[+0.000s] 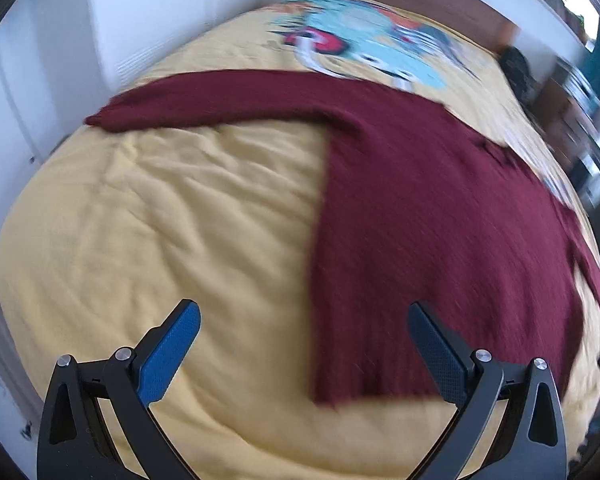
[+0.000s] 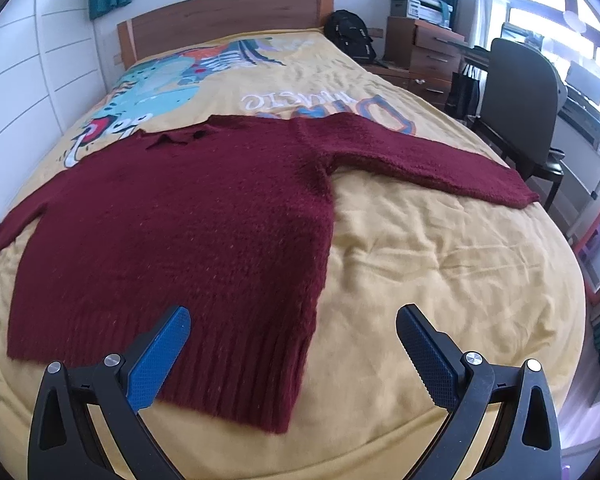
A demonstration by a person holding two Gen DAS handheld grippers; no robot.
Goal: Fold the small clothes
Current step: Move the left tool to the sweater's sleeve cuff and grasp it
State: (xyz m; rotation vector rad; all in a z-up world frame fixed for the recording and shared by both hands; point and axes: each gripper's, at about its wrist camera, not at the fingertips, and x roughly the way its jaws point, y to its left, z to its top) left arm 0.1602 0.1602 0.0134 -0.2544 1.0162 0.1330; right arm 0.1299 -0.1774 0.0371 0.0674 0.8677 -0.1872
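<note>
A dark red knitted sweater [image 2: 188, 216] lies flat on the yellow bedspread [image 2: 440, 264], hem toward me, collar toward the headboard, both sleeves spread out sideways. In the left wrist view the sweater [image 1: 428, 216] fills the right half, one sleeve reaching far left. My left gripper [image 1: 304, 316] hovers open above the hem's left corner, nothing between its blue pads. My right gripper [image 2: 294, 322] is open over the hem's right corner, holding nothing.
The bedspread [image 1: 140, 216] carries a colourful cartoon print [image 2: 172, 76] near the wooden headboard [image 2: 228, 16]. White wall panels [image 2: 24, 72] run along the left. Right of the bed stand a black backpack [image 2: 350, 34], wooden drawers [image 2: 428, 52] and a dark chair [image 2: 520, 92].
</note>
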